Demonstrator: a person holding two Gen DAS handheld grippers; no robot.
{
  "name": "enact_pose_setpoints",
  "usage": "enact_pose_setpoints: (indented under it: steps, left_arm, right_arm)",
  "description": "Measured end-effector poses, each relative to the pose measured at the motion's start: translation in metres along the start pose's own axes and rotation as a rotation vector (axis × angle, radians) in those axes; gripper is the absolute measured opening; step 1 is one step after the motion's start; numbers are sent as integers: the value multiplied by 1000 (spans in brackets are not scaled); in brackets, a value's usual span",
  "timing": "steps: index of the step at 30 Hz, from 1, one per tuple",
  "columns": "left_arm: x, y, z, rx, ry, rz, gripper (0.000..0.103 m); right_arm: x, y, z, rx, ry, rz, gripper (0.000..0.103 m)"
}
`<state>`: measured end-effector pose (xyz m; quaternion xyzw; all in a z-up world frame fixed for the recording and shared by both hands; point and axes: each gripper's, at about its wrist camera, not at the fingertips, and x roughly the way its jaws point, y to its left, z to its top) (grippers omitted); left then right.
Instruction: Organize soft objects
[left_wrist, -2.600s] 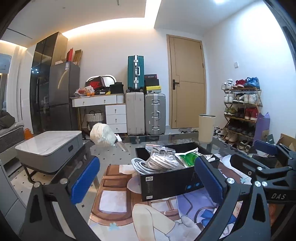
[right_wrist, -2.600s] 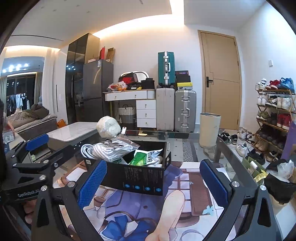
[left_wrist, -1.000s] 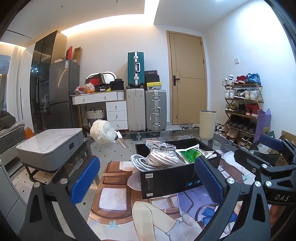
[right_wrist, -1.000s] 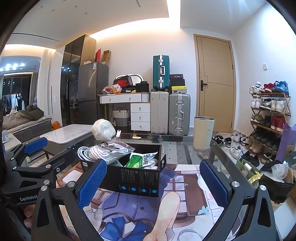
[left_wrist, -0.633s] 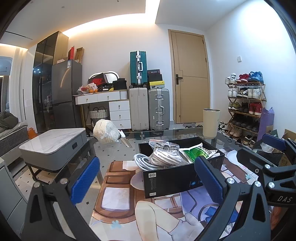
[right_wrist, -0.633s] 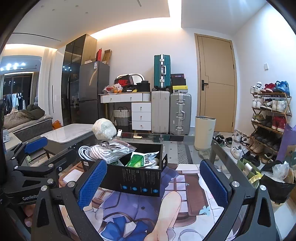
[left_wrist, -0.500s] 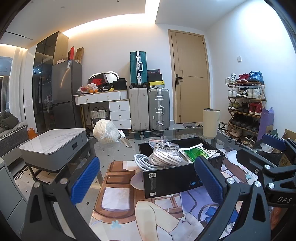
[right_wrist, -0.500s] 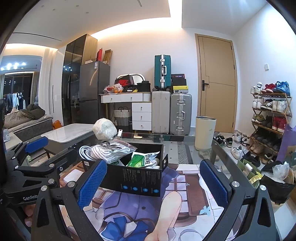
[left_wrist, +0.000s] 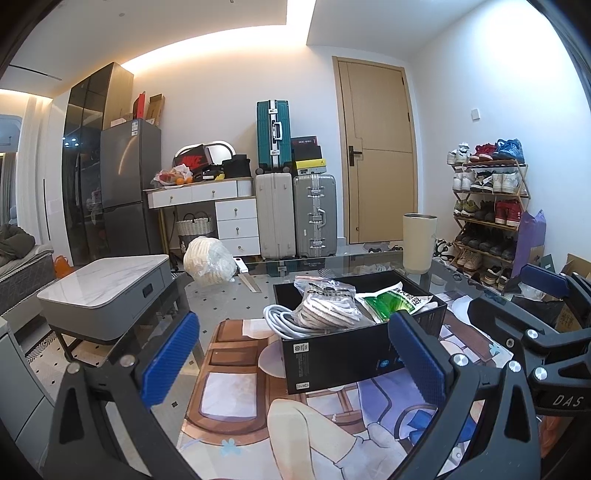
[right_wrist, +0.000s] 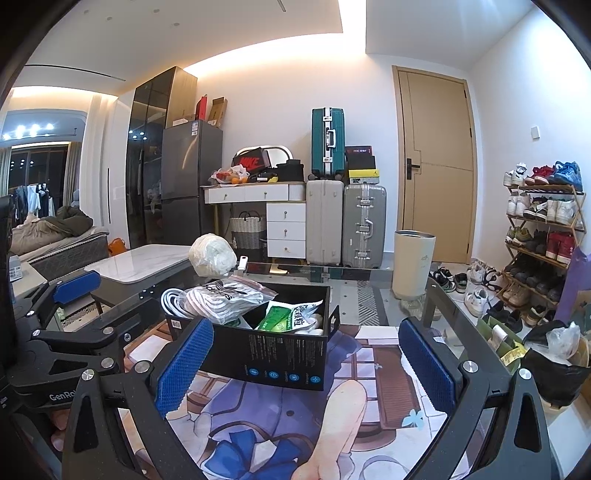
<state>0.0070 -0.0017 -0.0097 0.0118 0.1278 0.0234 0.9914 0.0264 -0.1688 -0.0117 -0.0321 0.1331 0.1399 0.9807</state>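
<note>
front: I've got bare printed mat (left_wrist: 236, 402) between my jaws and the black box (left_wrist: 354, 354), easy pass | box top: stuffed with a bagged bundle (right_wrist: 225, 295) and green packet (right_wrist: 288, 314), tight | far edge: white wrapped ball (left_wrist: 208, 260) and cream cylinder (left_wrist: 419, 242) standing there

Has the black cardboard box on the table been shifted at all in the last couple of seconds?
No. The black cardboard box sits on the same part of the printed mat, though both cameras drifted slightly.
</note>
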Motion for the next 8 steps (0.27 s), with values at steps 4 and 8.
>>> enact_pose_setpoints:
  steps: [4, 8]
  left_arm:
    - [0, 0, 0, 1, -1, 1, 103]
    - [2, 0, 1, 3, 7, -5, 103]
  right_arm:
    - [0, 1, 0, -1, -2, 0, 102]
    - [1, 0, 1, -1, -2, 3, 102]
